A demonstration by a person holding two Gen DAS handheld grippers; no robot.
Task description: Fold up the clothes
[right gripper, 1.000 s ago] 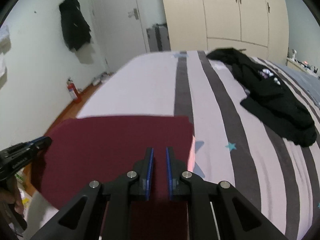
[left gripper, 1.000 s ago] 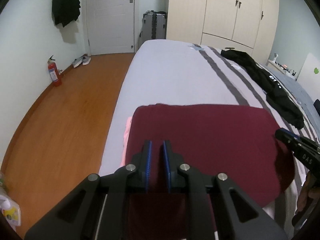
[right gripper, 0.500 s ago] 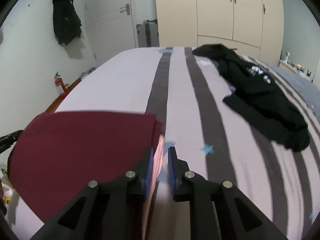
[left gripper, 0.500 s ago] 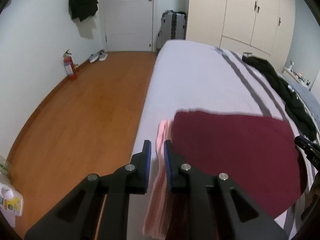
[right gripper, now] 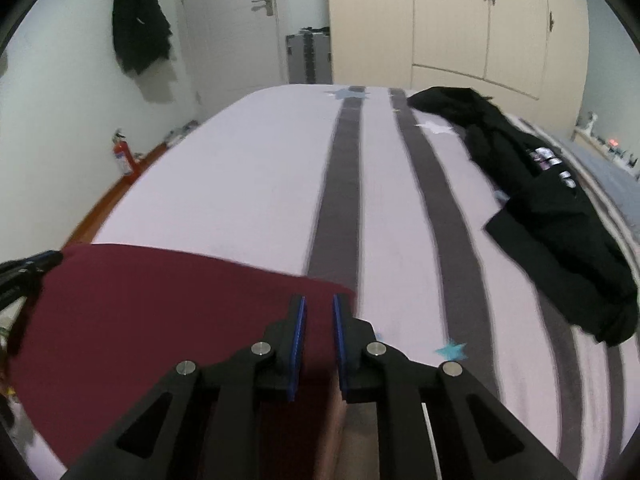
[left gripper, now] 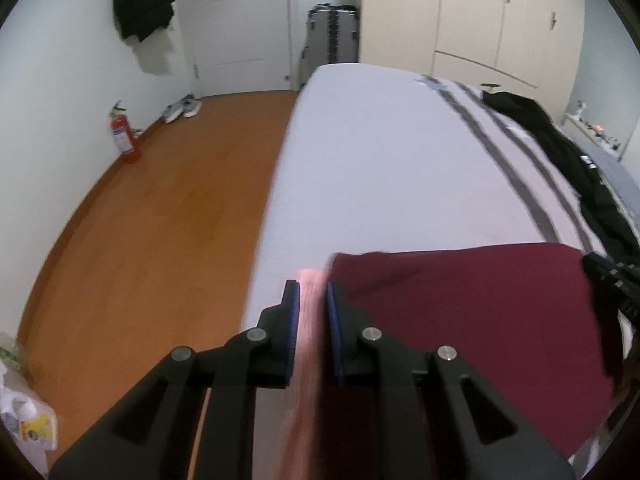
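A dark maroon garment [left gripper: 460, 312] with a pink layer [left gripper: 310, 320] under it hangs stretched between my two grippers over the near end of the bed [left gripper: 380, 160]. My left gripper [left gripper: 313, 294] is shut on its left corner, and pink cloth shows between the blue pads. My right gripper [right gripper: 319, 306] is shut on the right corner of the maroon garment [right gripper: 160, 304]. Each gripper also shows at the edge of the other's view: the right gripper [left gripper: 612, 280] and the left gripper [right gripper: 24, 272].
A black garment [right gripper: 552, 208] lies crumpled on the striped right side of the bed [right gripper: 248, 184]. Left of the bed is wooden floor [left gripper: 160, 220] with a fire extinguisher [left gripper: 124, 136] and shoes [left gripper: 182, 108]. A suitcase [left gripper: 332, 44] and wardrobe [left gripper: 480, 20] stand beyond.
Both grippers have shifted with the garment. The maroon cloth's far edge now sits lower in both views, more bare bed shows beyond it, and pink has appeared between the left pads.
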